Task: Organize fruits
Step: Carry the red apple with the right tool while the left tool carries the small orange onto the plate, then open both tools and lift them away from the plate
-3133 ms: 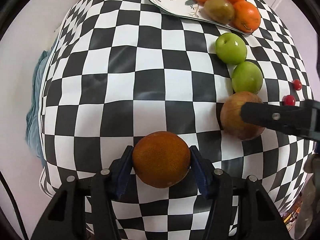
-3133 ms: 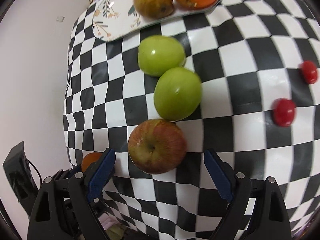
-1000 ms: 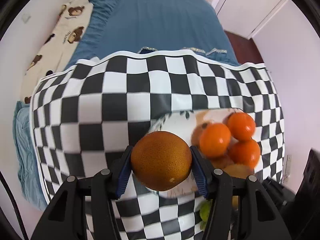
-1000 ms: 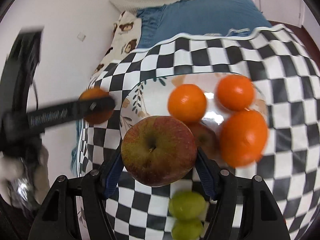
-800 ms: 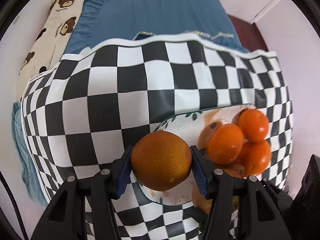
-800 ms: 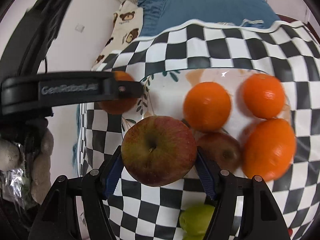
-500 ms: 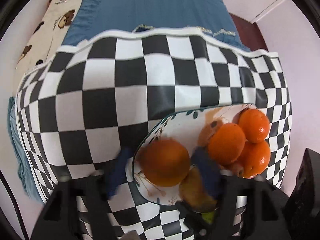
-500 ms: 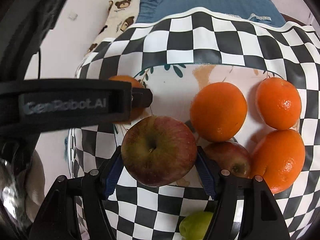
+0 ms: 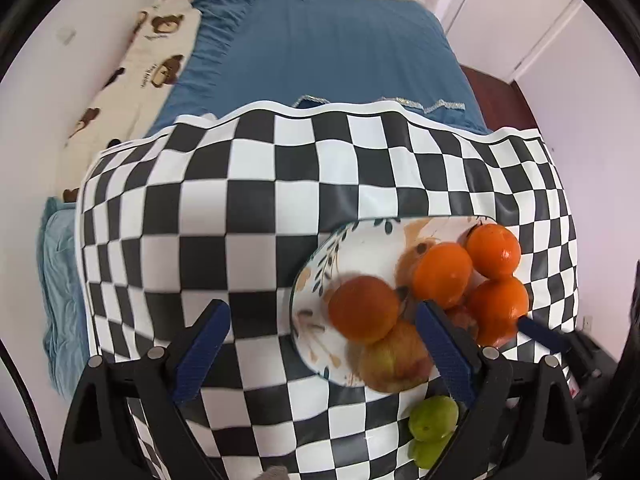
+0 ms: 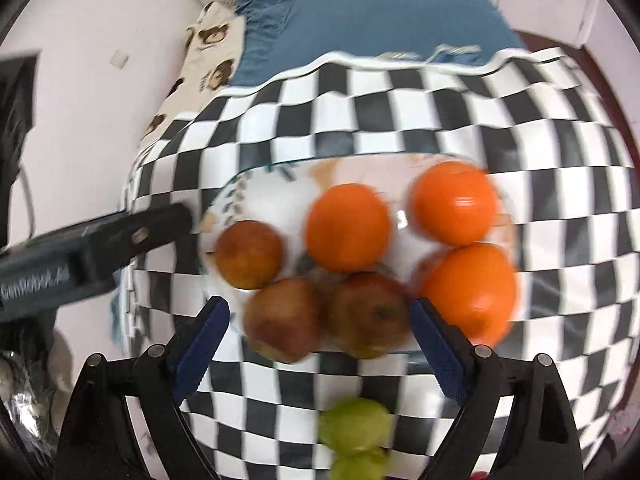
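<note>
In the left wrist view the left gripper hangs over the checkered cloth, pointing steeply down; its jaws are opening and nothing is between the blue pads, only cloth and the plate's left edge. Right of the gap sits the plate, white with a leaf pattern, its long axis running from lower left to upper right. On it, going rightward: a dull orange at the left, a red-yellow apple below and touching it, then three bright oranges clustered together, the middle one, the far one and the near one. Two green apples lie on the cloth below the plate, one behind the other, just off its rim. The right gripper's blue pad shows at the right edge.

In the right wrist view, blurred, the left gripper's finger reaches in from the left toward the plate rim. The right gripper is released too, its jaws opening above the plate's near edge; two red apples lie side by side on the plate in the gap, clear of the pads. Which way their stems point is too blurred to tell. A blue bed lies beyond the cloth
</note>
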The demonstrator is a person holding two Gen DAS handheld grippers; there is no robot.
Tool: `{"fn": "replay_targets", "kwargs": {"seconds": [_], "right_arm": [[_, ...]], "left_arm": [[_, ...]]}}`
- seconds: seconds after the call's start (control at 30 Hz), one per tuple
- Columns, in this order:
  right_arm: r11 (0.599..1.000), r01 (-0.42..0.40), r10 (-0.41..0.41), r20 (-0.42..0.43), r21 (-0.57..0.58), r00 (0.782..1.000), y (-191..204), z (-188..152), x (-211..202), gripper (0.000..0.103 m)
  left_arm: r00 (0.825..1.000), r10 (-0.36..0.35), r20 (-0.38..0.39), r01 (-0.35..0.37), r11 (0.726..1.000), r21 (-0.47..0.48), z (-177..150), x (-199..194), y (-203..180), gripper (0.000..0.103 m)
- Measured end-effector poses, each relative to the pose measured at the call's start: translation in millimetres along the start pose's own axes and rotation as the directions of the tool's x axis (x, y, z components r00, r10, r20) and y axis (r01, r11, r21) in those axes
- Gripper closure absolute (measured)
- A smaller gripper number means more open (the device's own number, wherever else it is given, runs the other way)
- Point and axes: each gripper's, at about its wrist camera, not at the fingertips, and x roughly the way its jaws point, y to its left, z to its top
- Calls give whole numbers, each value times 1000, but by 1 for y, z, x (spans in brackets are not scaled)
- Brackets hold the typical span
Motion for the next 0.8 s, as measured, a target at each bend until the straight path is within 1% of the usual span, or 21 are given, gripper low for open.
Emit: {"fn": "replay_targets", "kwargs": {"seconds": [0.1, 0.17, 0.3, 0.4, 0.5, 0.63, 0.8], "right_arm": [[997, 74, -74, 31, -9, 997, -12, -9, -11, 9], [994, 107, -106, 40, -14, 994, -21, -13, -15, 9], [991, 131, -131, 52, -13, 990, -32, -25, -24, 9], [988, 153, -151, 77, -19, 986, -33, -35, -31, 9], [985, 169, -165, 111, -27, 980, -33, -45, -42, 9], [985, 171, -165, 149, -31, 975, -32, -64, -64, 9], [984, 174, -163, 201, -40, 966, -28, -89, -90, 9]], "left_arm": [[999, 26, 34, -26, 1000, -9, -21, -9, -1, 8], [997, 49, 60, -48, 999, -16, -35, -15, -3, 8], [993, 63, 100, -61, 998, -27, -59, -28, -7, 8], [990, 71, 125, -65, 997, -45, -71, -38, -10, 8], [983, 77, 169, -67, 996, -64, -84, -53, -13, 8], [976, 70, 207, -57, 996, -67, -102, -70, -22, 8], [967, 83, 241, -71, 996, -56, -121, -84, -31, 8]]}}
